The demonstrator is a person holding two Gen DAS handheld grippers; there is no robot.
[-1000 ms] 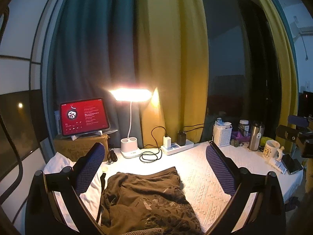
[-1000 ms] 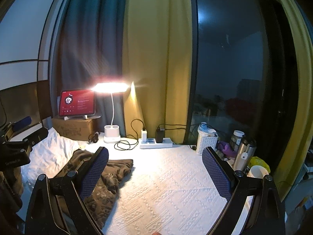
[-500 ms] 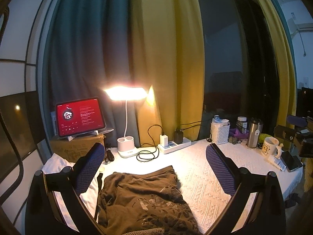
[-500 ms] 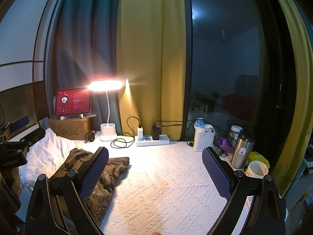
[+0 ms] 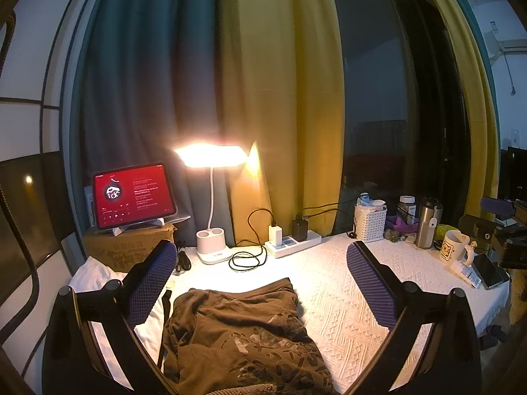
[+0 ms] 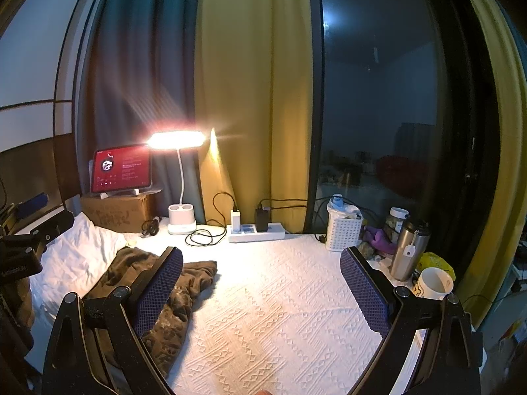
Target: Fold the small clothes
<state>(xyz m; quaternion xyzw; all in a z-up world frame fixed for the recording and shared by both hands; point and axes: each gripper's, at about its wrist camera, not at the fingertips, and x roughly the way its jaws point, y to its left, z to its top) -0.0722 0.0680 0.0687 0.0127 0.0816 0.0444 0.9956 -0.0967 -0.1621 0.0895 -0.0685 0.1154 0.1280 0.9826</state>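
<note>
- Left gripper (image 5: 260,270): jaws spread wide, nothing between them; held above the near end of the brown garment (image 5: 243,335).
- Right gripper (image 6: 260,270): jaws spread wide, empty; held over the bare white textured cloth (image 6: 280,312), to the right of the garment.
- Brown garment: lies rumpled on the white cloth, in front of the lit desk lamp (image 5: 210,197), dark print facing up.
- Tablet (image 5: 131,196): left of the lamp, red screen lit, on a cardboard box (image 5: 128,247).
- Power strip (image 5: 293,245): right of the lamp.
</note>
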